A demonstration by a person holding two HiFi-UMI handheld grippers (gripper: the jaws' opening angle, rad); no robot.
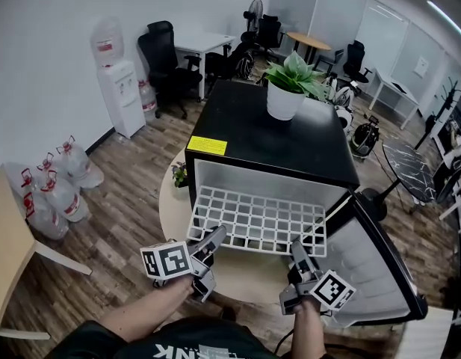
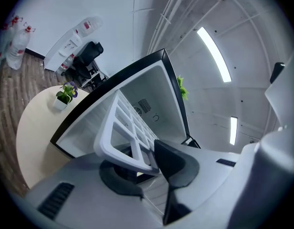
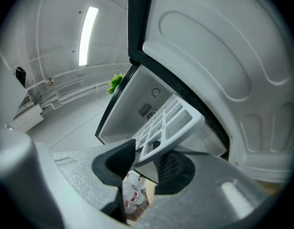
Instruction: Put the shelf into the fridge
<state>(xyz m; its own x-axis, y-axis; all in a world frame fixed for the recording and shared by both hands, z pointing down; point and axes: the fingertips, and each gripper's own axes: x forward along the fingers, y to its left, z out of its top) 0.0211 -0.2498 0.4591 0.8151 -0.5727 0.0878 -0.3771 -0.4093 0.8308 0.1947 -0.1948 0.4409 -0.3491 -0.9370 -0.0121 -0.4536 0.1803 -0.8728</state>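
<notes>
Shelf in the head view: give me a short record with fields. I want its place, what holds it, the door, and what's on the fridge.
shelf: white grid, partly inside the fridge, front edge sticking out
left gripper: shut on the shelf's front edge, left side
right gripper: shut on the front edge, right side
door: open, swung right
on top: potted plant
support: round table

Office with swivel chairs [image 1: 159,54], desks [image 1: 203,42], water dispenser [image 1: 119,88]

Held level, left gripper [image 1: 215,239] and right gripper [image 1: 298,249] have jaws clamped.
</notes>
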